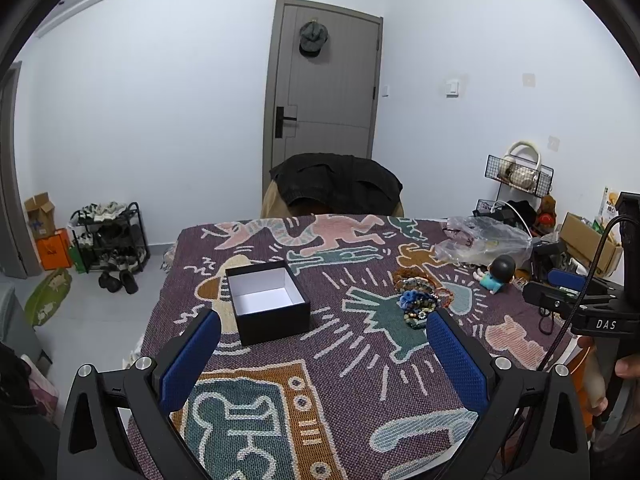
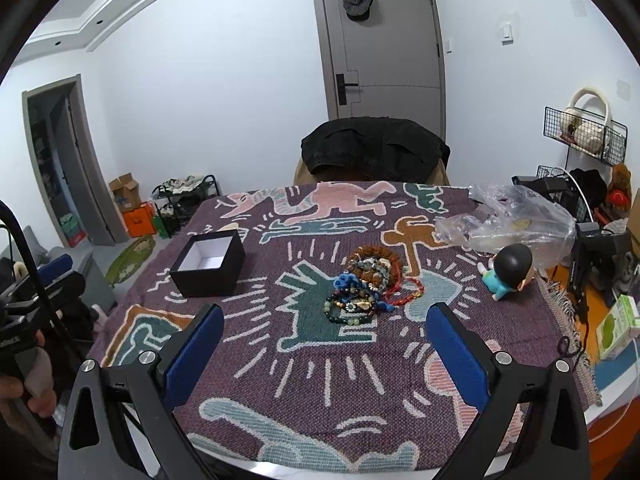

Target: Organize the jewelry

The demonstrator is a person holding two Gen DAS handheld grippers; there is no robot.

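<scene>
From the left wrist view, the task looked not yet begun. The left gripper (image 1: pixel 323 336) hung above the near part of the tabletop (image 1: pixel 360 396), which was covered by a patterned woven cloth, and its blue-padded jaws stood wide apart with nothing between them. The black box (image 1: pixel 267 302) sat open, without a lid, left of centre; its white inside showed bare, with no jewelry in it as far as this view reached. The pile of beaded bracelets (image 1: pixel 420 298) lay in a heap to the right of the box, well apart from it. At the right edge, the right gripper (image 1: pixel 568 290) came partly into view, held by a hand (image 1: pixel 626 366); from here I could not tell how its jaws stood.

From the right wrist view, the right gripper (image 2: pixel 325 330) hovered just short of the pile of beaded bracelets (image 2: pixel 370 290), jaws spread and empty. The heap was tangled together: green, brown, blue and red strands touching and overlapping. The black box (image 2: pixel 210 262) stood to the left, open, its floor white and empty. A clear plastic bag (image 2: pixel 516 220) lay crumpled at the far right; its contents were unclear. A small figurine (image 2: pixel 508 272) lay beside it. All the sorting seemed left to do.
</scene>
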